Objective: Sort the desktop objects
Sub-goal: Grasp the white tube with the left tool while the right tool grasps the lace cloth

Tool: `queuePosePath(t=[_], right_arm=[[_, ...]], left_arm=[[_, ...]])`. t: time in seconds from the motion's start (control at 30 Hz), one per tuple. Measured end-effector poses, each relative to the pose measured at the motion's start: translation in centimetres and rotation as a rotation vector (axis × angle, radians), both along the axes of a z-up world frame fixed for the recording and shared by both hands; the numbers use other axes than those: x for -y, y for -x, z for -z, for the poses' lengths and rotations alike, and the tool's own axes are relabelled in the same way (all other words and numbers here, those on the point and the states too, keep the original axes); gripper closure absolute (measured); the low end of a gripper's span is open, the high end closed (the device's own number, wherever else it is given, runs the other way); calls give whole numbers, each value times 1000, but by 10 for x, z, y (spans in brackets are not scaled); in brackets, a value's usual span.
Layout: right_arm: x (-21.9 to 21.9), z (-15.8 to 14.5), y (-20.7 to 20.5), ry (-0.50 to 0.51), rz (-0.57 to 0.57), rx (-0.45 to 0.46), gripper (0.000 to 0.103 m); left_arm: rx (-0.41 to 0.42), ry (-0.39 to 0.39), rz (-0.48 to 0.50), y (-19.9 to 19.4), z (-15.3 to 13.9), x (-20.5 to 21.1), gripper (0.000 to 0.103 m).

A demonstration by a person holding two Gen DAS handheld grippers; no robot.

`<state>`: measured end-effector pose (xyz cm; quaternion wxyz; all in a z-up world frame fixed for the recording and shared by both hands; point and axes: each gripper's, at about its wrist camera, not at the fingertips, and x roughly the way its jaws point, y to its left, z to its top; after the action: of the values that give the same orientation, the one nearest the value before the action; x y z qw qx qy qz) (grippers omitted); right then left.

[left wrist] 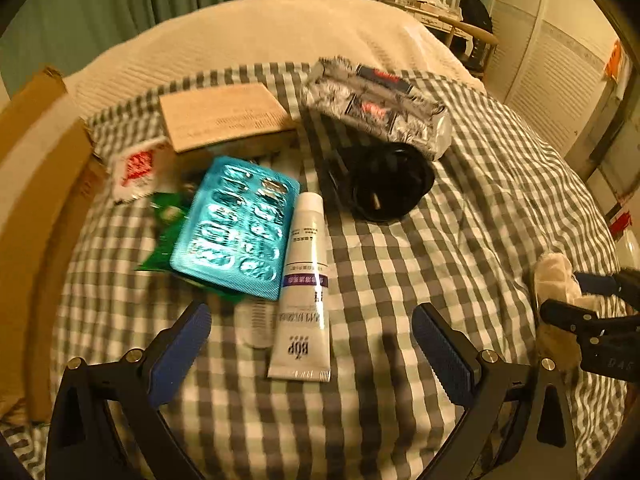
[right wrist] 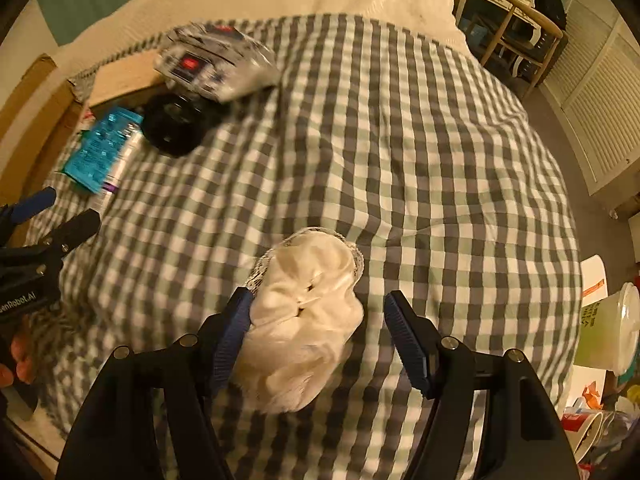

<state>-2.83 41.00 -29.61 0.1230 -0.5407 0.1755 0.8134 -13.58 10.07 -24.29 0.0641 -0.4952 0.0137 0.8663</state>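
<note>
Here, the left tongs (left wrist: 312, 344) are hanging over the bed (left wrist: 460, 216) with their two blue fingers wide apart and nothing between them. A white tube (left wrist: 305, 280) is lying right below them on the checked blanket, pointing away. A teal pill sheet (left wrist: 240, 224) is lying just beside the tube, on its left, and it is covering part of a green packet (left wrist: 168, 236). A black cord (left wrist: 384, 180) is sitting coiled up a little farther back. Behind it a shiny gray bag (left wrist: 376, 104) and a flat tan box (left wrist: 224, 118) are resting side by side, and a small red and white packet (left wrist: 134, 170) is lying near the box.

The right tongs (right wrist: 316, 334) are well off to the right (away from the pile). They are standing apart too. A soft white cloth (right wrist: 304, 328) is bunched up between them, touching the left finger but not the right one.
</note>
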Motion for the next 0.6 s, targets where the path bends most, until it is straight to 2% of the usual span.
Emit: queuePosePath(t=[0.03,0.07,0.13,0.2,0.23,0.27,0.33,0.6], right_arm=[[-2,4,1,4,2,5,41],[-3,7,2,14,2,11,46],[-6,14,2,38,1,19,64],[-7,18,2,48,-6,23,71],[-6,18,1,49,-13,17,78],[-6,17,0,50,-18,11,80],[-5,11,-3,46,-25,-7,83],[7,-21,-10,47,-37,-58,84]], left_arm=[[11,-16,-2,3,3,1,4],[28,-37,-4,7,6,4,15],[69,-57,-8,14,14,7,32],[57,-49,-2,15,12,11,51],[52,-50,6,15,10,13,72],[60,-49,16,15,9,14,76],[77,-67,20,14,7,18,76],[110,-114,31,-13,-7,37,77]])
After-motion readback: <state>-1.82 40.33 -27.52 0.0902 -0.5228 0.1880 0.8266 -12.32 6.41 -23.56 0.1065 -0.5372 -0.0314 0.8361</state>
